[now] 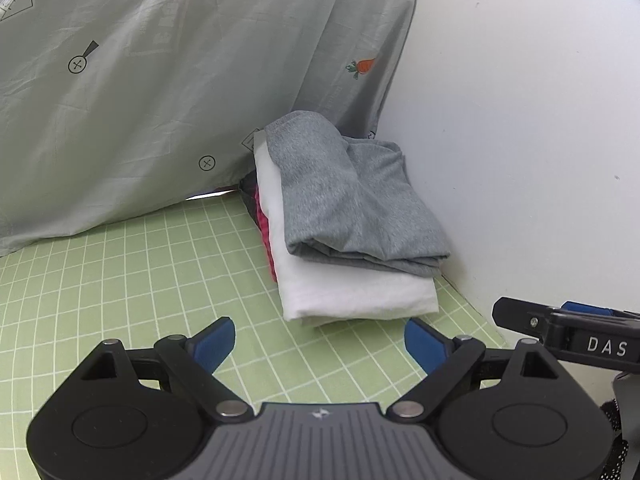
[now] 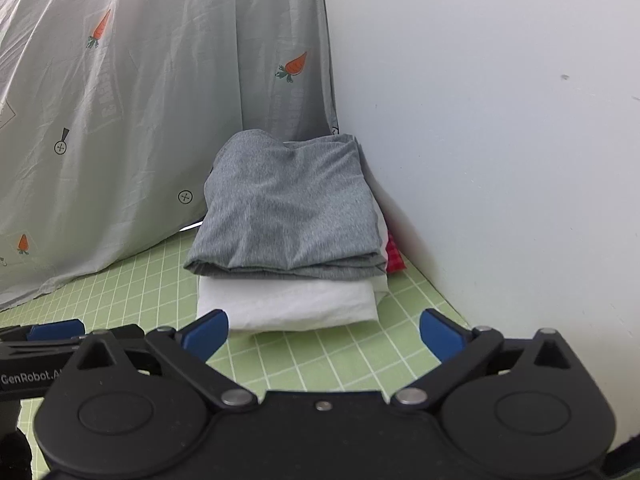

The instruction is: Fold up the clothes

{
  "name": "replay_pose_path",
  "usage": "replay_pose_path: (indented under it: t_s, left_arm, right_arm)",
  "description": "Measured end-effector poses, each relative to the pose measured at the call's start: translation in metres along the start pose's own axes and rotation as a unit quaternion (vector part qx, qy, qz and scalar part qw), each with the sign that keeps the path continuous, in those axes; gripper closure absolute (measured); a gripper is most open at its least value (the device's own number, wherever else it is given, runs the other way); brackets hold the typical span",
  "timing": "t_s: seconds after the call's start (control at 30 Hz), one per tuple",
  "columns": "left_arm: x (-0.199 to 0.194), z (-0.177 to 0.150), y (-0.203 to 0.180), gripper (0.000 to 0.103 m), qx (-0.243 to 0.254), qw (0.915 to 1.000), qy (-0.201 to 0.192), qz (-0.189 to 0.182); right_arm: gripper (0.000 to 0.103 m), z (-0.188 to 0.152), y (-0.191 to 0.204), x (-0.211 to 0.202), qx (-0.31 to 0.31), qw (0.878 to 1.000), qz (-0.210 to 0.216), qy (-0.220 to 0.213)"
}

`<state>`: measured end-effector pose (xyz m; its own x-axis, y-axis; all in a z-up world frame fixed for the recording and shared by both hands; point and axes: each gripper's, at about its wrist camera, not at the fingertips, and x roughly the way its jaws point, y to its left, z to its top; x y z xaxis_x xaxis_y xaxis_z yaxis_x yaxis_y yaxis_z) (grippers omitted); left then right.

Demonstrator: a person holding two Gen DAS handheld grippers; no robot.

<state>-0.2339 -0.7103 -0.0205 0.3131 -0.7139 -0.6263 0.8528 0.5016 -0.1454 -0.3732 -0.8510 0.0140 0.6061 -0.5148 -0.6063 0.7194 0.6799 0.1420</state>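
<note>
- Clothes folded into a stack (image 1: 352, 240) sit on the green grid mat (image 1: 120, 280), in the corner where the mat meets the white wall (image 1: 520, 120) and the hanging grey curtain (image 1: 160, 80).
- Hidden parts: the bottom of the stack shows only as a sliver of red checked cloth (image 1: 269, 248) with something dark behind it; what garment it is cannot be told. In the right wrist view the same red piece (image 2: 394, 258) peeks out on the wall side.
- Only the near folded edge and one side of the white garment (image 1: 352, 292) can be seen; the rest lies under the grey one.
- The curtain's printed lettering is too faint to read, and its lower edge is cut off at the left of both views.
- How the stack looks: the grey heathered garment (image 2: 288, 216) lies on top, folded with layered edges toward the cameras, slightly rumpled and humped at the back. The white layer beneath is smooth and juts out in front of it.
- Left gripper (image 1: 320, 340): its blue-padded jaws stand wide apart with nothing between them, just short of the stack's near edge.
- Right gripper (image 2: 324, 334): jaws likewise spread wide and empty, flanking the white fold without touching it.
- Each gripper appears only partly at the edge of the other's view.
</note>
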Motion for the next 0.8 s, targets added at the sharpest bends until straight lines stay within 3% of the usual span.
replay_pose_path:
  t_s: [0.3, 0.6, 0.8]
  left_arm:
    - [-0.036, -0.042, -0.028, 0.007, 0.029, 0.9996, 0.004, -0.007]
    - [-0.053, -0.052, -0.036, 0.007, 0.029, 0.9995, -0.014, 0.003]
    - [-0.064, -0.055, -0.040, 0.001, 0.038, 0.9990, -0.025, -0.003]
  right_arm:
    - [0.000, -0.049, -0.018, -0.042, 0.017, 0.999, -0.013, 0.027]
    - [0.000, -0.061, -0.026, -0.064, 0.020, 0.999, -0.024, 0.019]
    - [0.000, -0.061, -0.024, -0.067, 0.016, 1.000, -0.016, 0.015]
